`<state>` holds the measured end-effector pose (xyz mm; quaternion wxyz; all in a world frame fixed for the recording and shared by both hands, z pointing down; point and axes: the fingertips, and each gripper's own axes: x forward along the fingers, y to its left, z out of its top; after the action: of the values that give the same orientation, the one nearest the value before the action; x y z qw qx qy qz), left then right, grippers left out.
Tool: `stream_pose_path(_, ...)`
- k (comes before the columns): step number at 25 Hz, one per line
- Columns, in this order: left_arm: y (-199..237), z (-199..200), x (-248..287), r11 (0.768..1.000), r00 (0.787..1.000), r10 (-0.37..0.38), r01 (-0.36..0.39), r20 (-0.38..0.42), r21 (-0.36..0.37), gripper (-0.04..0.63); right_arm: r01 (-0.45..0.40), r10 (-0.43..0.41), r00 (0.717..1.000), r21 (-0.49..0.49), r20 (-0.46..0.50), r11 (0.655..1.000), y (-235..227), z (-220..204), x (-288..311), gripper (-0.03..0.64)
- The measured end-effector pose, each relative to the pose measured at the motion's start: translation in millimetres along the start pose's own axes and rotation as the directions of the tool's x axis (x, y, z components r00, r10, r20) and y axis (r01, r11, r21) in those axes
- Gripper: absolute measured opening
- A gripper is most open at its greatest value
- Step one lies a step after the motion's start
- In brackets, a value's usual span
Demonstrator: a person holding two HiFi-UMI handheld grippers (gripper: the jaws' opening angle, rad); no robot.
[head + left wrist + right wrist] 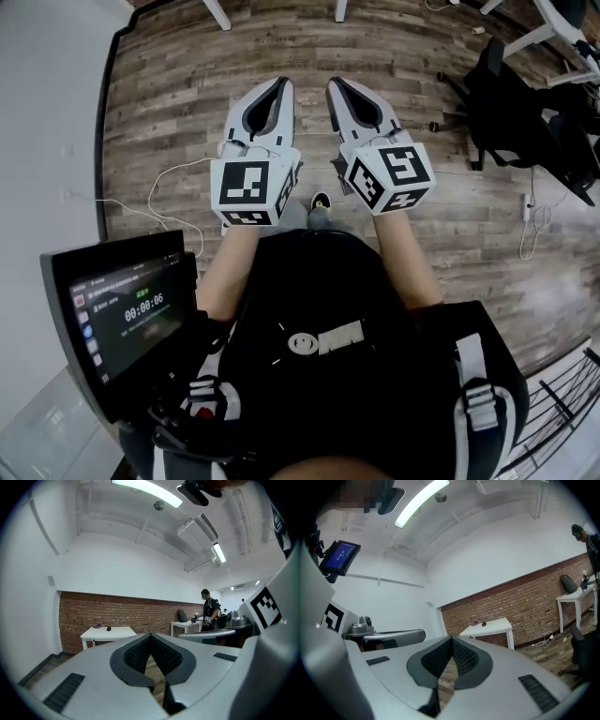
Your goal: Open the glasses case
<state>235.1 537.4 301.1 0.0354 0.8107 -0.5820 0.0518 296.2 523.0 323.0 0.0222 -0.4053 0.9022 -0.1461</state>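
My left gripper (280,84) and right gripper (336,83) are held side by side at chest height over the wooden floor, both shut with nothing between the jaws. The left gripper (150,635) in its own view and the right gripper (451,640) in its own view point level across the room at a white table (115,633) (494,626) against the brick wall. A small dark object (108,628) (484,624) and a purple thing (97,626) (475,623) lie on that table, too far off to identify. No glasses case is recognisable.
A screen on a chest mount (122,314) sits at the lower left. A black office chair (525,112) stands at the right, and white cables (169,183) trail over the floor at the left. A person (211,611) stands at another table (185,626) far off.
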Motion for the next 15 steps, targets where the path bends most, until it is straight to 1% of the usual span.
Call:
stream_pose_path(5, 7, -3, 24, 1.000, 1.000, 0.011, -0.010, -0.029, 0.024, 0.003, -0.019, 0.019, 1.000, 0.018, -0.001, 1.000, -15, 5, 23, 0.005)
stream_pose_path(9, 23, 1, 47, 1.000, 1.000, 0.000, 0.000, -0.031, 0.019, 0.003, -0.017, 0.017, 1.000, 0.022, -0.008, 1.000, -22, 10, 51, 0.005)
stream_pose_path(12, 51, -1, 52, 1.000, 1.000, -0.009, 0.009, -0.021, 0.010, 0.003, -0.010, 0.010, 1.000, 0.005, -0.011, 1.000, -12, 8, 77, 0.005)
stream_pose_path(15, 90, 0, 62, 1.000, 1.000, -0.016, 0.016, -0.011, 0.002, 0.005, -0.002, 0.002, 1.000, -0.009, -0.012, 1.000, -1, 10, 116, 0.005)
